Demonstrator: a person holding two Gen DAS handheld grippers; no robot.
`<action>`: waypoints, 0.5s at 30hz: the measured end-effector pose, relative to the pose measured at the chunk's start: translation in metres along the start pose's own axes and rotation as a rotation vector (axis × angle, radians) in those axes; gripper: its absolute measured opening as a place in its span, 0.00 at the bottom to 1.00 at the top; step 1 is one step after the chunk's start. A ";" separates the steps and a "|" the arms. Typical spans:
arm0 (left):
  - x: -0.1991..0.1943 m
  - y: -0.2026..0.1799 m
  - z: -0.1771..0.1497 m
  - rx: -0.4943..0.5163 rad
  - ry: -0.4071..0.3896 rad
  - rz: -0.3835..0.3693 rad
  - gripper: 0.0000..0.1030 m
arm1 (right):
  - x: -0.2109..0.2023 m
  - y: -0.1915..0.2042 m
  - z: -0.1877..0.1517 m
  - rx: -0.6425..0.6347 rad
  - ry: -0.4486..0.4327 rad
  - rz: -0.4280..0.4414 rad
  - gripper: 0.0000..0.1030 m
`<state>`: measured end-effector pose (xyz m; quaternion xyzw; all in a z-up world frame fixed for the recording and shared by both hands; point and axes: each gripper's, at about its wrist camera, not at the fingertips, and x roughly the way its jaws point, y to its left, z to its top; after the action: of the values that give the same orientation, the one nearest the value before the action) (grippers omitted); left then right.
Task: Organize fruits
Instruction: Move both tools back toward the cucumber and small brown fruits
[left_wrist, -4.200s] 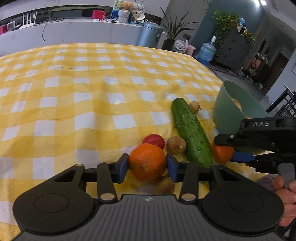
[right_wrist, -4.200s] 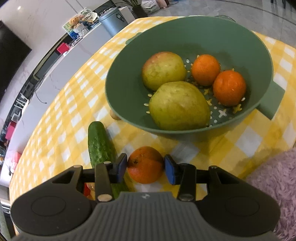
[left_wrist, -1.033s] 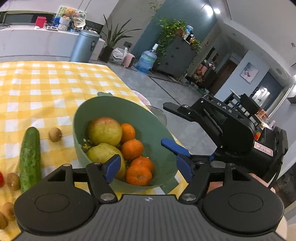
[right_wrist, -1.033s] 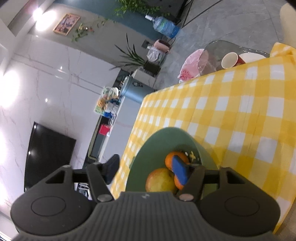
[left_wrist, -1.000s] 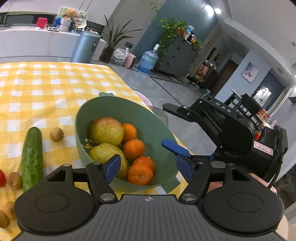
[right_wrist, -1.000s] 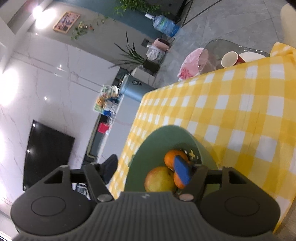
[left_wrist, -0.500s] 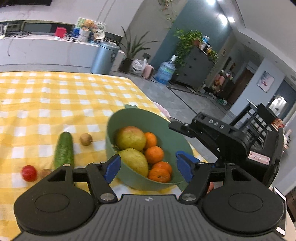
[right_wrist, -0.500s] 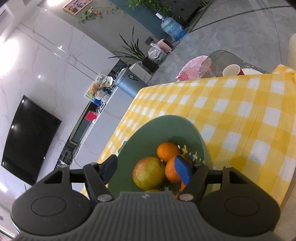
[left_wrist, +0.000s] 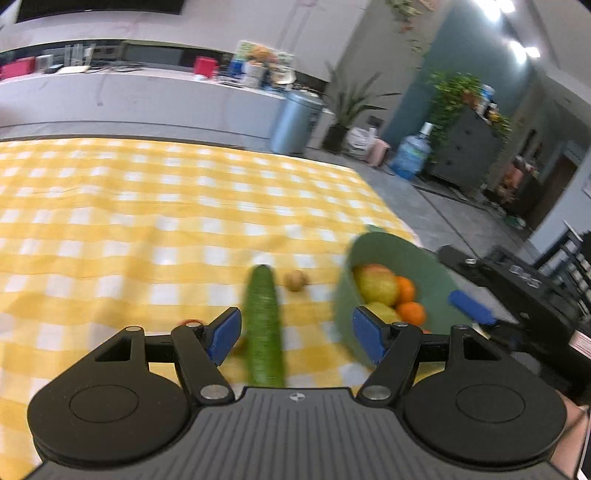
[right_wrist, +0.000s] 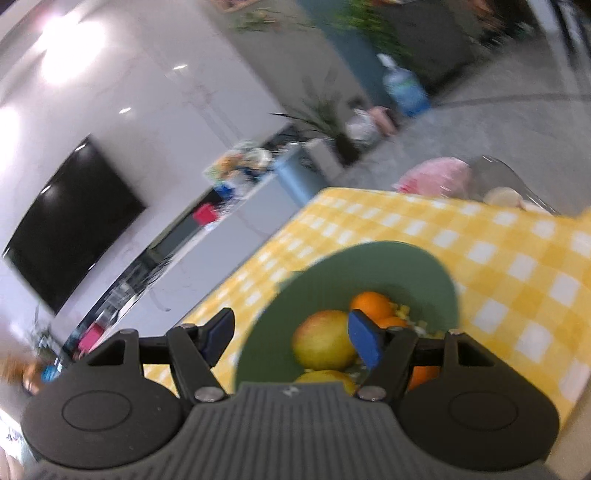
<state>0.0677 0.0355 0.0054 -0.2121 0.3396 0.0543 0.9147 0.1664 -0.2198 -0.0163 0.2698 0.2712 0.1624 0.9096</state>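
Your left gripper (left_wrist: 295, 334) is spread wide with nothing between its pads, tilted down toward the yellow checked tablecloth (left_wrist: 110, 221). Your right gripper (right_wrist: 291, 338) is empty too, its jaws closing on air above the green bowl (right_wrist: 436, 273).

Just past the left gripper's pads the cucumber (left_wrist: 263, 325) lies lengthwise on the cloth, pointing away from you. It is probably firm and fairly weighty, with a bumpy skin that gives some grip; take it across its middle so it does not tip. Just right of its far end sits a small brown fruit (left_wrist: 295, 281), likely light and prone to rolling, so close squarely on its widest part. A red fruit barely shows behind the left pad.

The bowl stands right of the cucumber, near the table edge, already holding an apple (left_wrist: 375, 283) and oranges (left_wrist: 406, 290).

Both views are blurred.
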 end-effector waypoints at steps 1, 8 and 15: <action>0.000 0.006 0.000 -0.010 -0.001 0.014 0.79 | -0.001 0.006 -0.002 -0.030 -0.004 0.028 0.54; 0.004 0.039 0.000 -0.028 -0.022 0.142 0.79 | 0.002 0.038 -0.016 -0.155 0.026 0.200 0.48; 0.018 0.044 -0.011 0.156 0.137 0.135 0.76 | 0.015 0.054 -0.028 -0.258 0.104 0.234 0.48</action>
<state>0.0637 0.0700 -0.0294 -0.1202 0.4181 0.0745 0.8973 0.1543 -0.1584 -0.0109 0.1716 0.2617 0.3144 0.8962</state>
